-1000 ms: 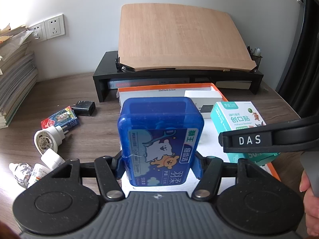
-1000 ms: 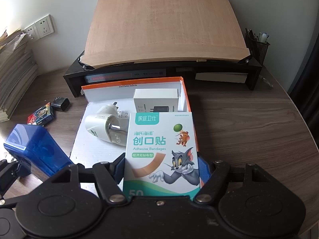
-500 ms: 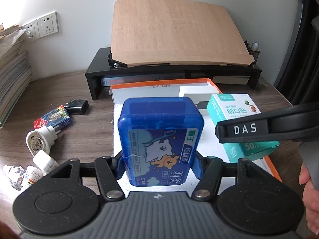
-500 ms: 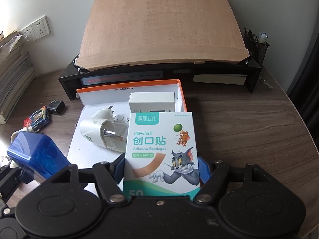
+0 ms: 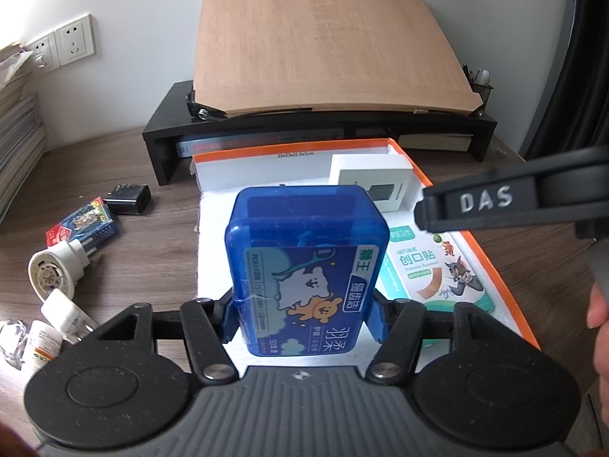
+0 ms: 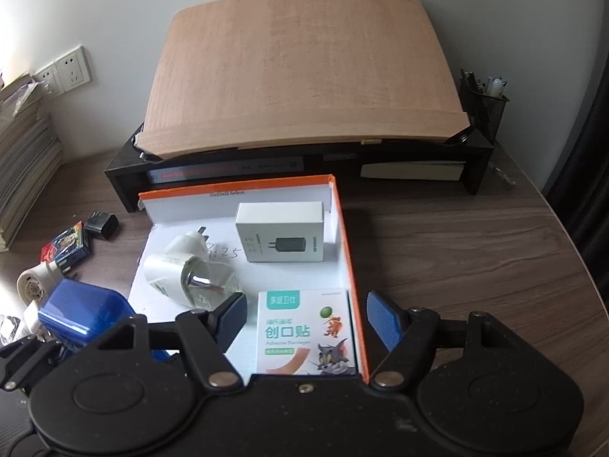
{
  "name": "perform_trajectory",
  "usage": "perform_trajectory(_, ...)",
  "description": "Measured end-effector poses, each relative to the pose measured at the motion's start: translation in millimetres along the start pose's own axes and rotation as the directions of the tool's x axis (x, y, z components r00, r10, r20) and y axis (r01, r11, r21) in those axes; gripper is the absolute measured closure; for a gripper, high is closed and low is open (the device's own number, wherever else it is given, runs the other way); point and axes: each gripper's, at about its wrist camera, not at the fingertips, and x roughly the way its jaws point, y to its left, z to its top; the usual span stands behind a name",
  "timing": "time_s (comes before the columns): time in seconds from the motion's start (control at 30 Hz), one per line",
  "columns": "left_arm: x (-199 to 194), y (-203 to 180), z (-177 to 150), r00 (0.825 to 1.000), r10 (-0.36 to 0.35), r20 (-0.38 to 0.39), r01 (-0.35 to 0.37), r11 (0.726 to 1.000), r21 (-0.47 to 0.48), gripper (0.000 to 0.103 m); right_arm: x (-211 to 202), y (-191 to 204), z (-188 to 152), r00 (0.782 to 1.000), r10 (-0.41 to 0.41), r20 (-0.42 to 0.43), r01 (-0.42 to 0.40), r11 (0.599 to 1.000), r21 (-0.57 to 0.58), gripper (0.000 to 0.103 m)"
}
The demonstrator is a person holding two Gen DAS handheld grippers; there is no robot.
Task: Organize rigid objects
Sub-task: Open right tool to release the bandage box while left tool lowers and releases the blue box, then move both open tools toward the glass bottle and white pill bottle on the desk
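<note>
My left gripper (image 5: 304, 316) is shut on a blue plastic floss box (image 5: 306, 262) and holds it above the front of the orange-rimmed white tray (image 5: 475, 240). The blue box also shows at the left of the right wrist view (image 6: 82, 314). My right gripper (image 6: 306, 318) is open above the adhesive bandage box (image 6: 306, 333), which lies flat in the tray's (image 6: 348, 251) front right corner. The bandage box also shows in the left wrist view (image 5: 437, 270). A white charger box (image 6: 281, 238) and a white plug-in device (image 6: 186, 272) lie in the tray.
On the desk left of the tray lie a black adapter (image 5: 129, 198), a small card pack (image 5: 82, 224), a white plug device (image 5: 53, 272) and small bottles (image 5: 42, 342). A black monitor stand with a wooden board (image 6: 300, 72) stands behind. Paper stacks (image 6: 23, 160) at far left.
My right gripper has opened and let go of the bandage box, which now lies flat in the tray. My left gripper has moved forward over the tray with the blue box.
</note>
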Motion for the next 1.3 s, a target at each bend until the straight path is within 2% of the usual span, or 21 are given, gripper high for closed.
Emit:
perform_trajectory(0.23, 8, -11, 3, 0.998, -0.056, -0.021, 0.056, 0.998, 0.01, 0.039, -14, -14, -2, 0.999, -0.023, 0.039, 0.022, 0.999, 0.037, 0.019)
perform_trajectory(0.27, 8, -12, 4, 0.997, -0.068, -0.024, 0.068, 0.998, 0.011, 0.037, -16, -15, -3, 0.999, -0.028, 0.043, 0.027, 0.999, 0.039, 0.018)
perform_trajectory(0.3, 8, -13, 4, 0.997, -0.078, -0.022, 0.078, 0.997, 0.009, 0.029, -17, -16, -3, 0.998, -0.034, 0.047, 0.032, 0.999, 0.041, 0.018)
perform_trajectory(0.33, 6, -13, 4, 0.996, -0.084, -0.015, 0.084, 0.996, 0.006, 0.026, -20, -18, -4, 0.998, -0.041, 0.053, 0.038, 0.998, 0.042, 0.018)
perform_trajectory(0.57, -12, -3, 4, 0.996, -0.081, 0.022, 0.082, 0.996, -0.032, 0.022, -33, -17, -7, 0.995, -0.033, 0.095, 0.027, 0.998, 0.058, 0.018)
perform_trajectory(0.87, -42, 38, 4, 0.996, 0.028, 0.081, -0.018, 0.992, -0.128, 0.019, -43, 17, -10, 0.992, 0.046, 0.117, -0.047, 0.999, 0.002, 0.018)
perform_trajectory(1.3, -67, 107, -16, 0.982, 0.18, 0.063, -0.158, 0.953, -0.257, 0.018, -43, 88, -21, 0.981, 0.176, 0.081, -0.166, 0.979, -0.119, 0.018)
